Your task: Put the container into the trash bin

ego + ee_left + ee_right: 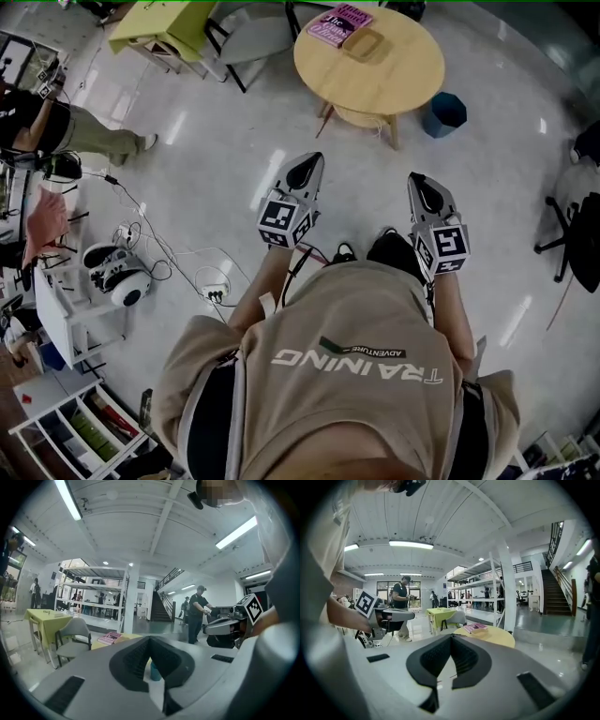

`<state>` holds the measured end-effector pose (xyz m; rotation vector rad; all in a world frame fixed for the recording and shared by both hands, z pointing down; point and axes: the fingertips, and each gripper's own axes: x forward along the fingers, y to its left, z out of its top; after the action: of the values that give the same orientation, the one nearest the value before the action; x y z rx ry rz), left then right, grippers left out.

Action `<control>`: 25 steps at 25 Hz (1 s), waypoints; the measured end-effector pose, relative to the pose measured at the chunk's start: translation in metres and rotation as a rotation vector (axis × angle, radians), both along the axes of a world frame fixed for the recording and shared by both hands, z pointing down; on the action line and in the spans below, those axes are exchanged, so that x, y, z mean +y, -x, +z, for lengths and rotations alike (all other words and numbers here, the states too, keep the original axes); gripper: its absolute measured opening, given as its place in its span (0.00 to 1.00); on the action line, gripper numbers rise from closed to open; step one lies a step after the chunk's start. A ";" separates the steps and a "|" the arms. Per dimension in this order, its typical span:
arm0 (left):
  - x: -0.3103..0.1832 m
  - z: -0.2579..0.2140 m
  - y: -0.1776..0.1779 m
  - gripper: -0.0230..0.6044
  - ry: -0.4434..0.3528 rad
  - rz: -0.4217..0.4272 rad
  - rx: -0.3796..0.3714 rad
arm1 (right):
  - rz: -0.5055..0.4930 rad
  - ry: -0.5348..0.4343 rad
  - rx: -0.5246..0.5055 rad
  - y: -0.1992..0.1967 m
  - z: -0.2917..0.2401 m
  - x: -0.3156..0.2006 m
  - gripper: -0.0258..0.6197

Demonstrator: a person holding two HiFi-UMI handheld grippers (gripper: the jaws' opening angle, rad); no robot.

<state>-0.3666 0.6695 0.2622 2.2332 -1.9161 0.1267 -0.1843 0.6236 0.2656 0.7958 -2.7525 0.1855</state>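
Task judged not begun: left gripper (pixel 307 169) and right gripper (pixel 421 186) are held clenched on nothing, well apart from the round table (pixel 394 80). Container (pixel 364 44) is seen on the far table beside a pink book (pixel 339 23), with the blue trash bin (pixel 445 112) on the floor just right of it. Approach, grasp and drop are all left

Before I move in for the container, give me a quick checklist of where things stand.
1. Left claw empty: ok, jaws together with nothing between them.
2. Right claw empty: ok, jaws together with nothing between them.
3. Claws open for a grasp: not ok, both are shut.
4. Container located: ok, on the round table, beside the pink book.
5. Bin located: ok, on the floor beside the table.
6. Container within reach: not ok, the table stands well ahead of both claws.
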 end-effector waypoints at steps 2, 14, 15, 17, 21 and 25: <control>-0.017 0.001 -0.004 0.06 0.001 0.016 -0.011 | -0.001 0.020 -0.003 -0.007 0.008 -0.012 0.03; -0.127 -0.007 -0.036 0.06 0.013 -0.013 -0.022 | -0.063 0.026 -0.045 -0.020 0.024 -0.137 0.03; -0.134 -0.006 -0.038 0.06 0.018 -0.023 -0.018 | -0.071 0.027 -0.042 -0.022 0.026 -0.145 0.03; -0.147 -0.003 -0.044 0.06 0.029 -0.041 -0.009 | -0.090 0.026 -0.033 -0.026 0.031 -0.159 0.03; -0.172 0.007 -0.050 0.06 0.061 -0.058 0.006 | -0.138 0.022 -0.022 -0.019 0.037 -0.186 0.03; -0.182 0.016 -0.055 0.06 0.098 -0.038 -0.002 | -0.176 0.034 -0.020 -0.006 0.040 -0.195 0.03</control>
<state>-0.3114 0.4877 0.2782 2.1333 -1.9095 0.2119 -0.1779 0.4290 0.3056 0.5418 -2.8116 0.2044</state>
